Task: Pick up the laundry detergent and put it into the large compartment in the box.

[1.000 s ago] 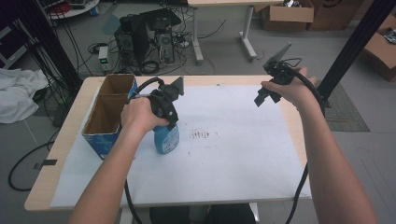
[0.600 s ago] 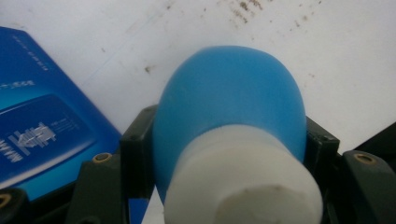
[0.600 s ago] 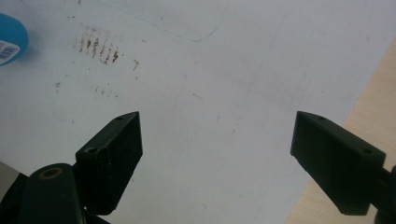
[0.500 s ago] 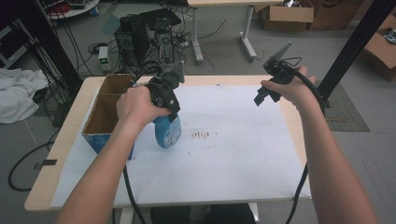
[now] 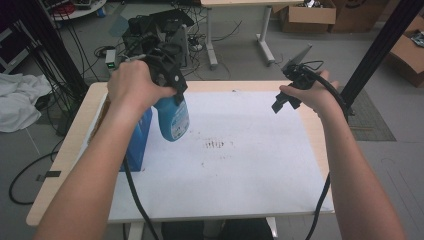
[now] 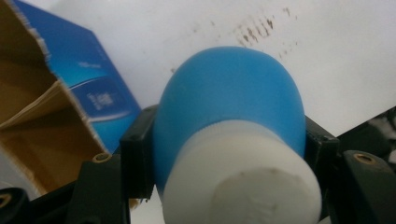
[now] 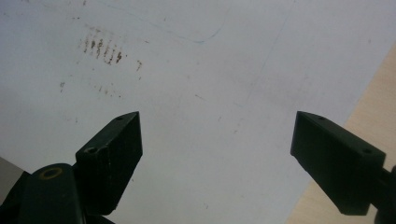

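Observation:
A blue bottle with a white cap hangs in the air over the left of the table, my left gripper shut on its neck. In the left gripper view both jaws press the blue shoulder just under the cap. Next to the bottle on its left stands an open blue cardboard box, its brown inside showing. My right gripper is held above the table's right side, open, with nothing between its jaws; beneath them lies the white sheet.
A white sheet covers most of the wooden table, with dark smudges near its middle. Cables trail from both grippers over the front edge. Behind the table are equipment, cables and cardboard boxes on the floor.
My left gripper has lifted the blue bottle off the sheet, up and slightly back. The right gripper has stayed where it was, still open.

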Demonstrator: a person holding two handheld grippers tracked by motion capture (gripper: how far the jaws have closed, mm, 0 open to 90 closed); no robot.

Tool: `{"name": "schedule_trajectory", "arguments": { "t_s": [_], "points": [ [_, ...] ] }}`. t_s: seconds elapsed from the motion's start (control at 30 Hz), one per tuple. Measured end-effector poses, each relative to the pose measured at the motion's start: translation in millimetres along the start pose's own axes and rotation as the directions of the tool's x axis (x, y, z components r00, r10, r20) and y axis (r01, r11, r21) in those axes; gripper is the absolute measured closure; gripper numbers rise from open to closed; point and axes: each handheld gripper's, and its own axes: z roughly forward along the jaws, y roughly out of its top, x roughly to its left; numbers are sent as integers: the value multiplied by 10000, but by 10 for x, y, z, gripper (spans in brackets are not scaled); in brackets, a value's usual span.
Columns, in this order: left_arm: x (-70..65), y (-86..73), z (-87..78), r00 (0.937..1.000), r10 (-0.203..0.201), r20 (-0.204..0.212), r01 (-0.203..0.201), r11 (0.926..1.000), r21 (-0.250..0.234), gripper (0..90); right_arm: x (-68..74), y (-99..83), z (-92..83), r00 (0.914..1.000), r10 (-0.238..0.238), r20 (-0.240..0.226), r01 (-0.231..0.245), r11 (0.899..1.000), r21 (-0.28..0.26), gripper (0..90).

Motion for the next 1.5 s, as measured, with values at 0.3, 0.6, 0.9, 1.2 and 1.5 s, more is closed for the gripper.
{"name": "schedule_trajectory", "arguments": {
  "t_s": [0.3, 0.6, 0.9, 1.2, 1.5],
  "points": [
    [337, -98, -359, 9791, -2025, -211, 2021, 9792, -163, 379, -16, -8, -14, 10000, 74, -48, -74, 10000, -13, 168],
    [867, -345, -581, 9062, -4183, -627, 4176, 9083, -246, 379, -36, -26, -29, 10000, 41, -79, -41, 10000, -14, 168],
    [1152, -511, -584, 8575, -5027, -1095, 5009, 8643, -460, 380, -40, -18, -27, 10000, 5, -61, -5, 10000, -3, 168],
    [1301, -584, -477, 8475, -5197, -1080, 5184, 8541, -416, 380, -72, -31, -40, 10000, 42, 13, -42, 10000, -44, 168],
    [1386, -585, -97, 8557, -5088, -947, 5117, 8591, 82, 380, -95, -59, -43, 9999, 76, 66, -75, 10000, -54, 168]
  ]
}}
